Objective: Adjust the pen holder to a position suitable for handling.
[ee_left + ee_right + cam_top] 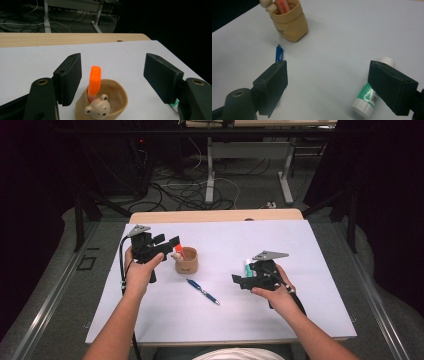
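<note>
A tan cup (186, 261) with a small bear face stands left of the middle of the white board, and an orange marker (178, 253) stands upright in it. My left gripper (167, 245) is just left of the cup, open. In the left gripper view the jaws stand wide on either side of the marker (95, 82) and the cup (110, 100), touching neither. A blue pen (203, 291) lies flat in front of the cup. My right gripper (242, 279) is open beside a white and green glue stick (247, 267). The glue stick (367, 100) lies partly behind its right jaw, and the pen (279, 53) is near its left jaw.
The white board (225, 320) covers a wooden table (215, 215) whose far edge shows beyond it. Past the table are desk legs (210, 175) and loose cables on the floor. Dark drapes close in both sides.
</note>
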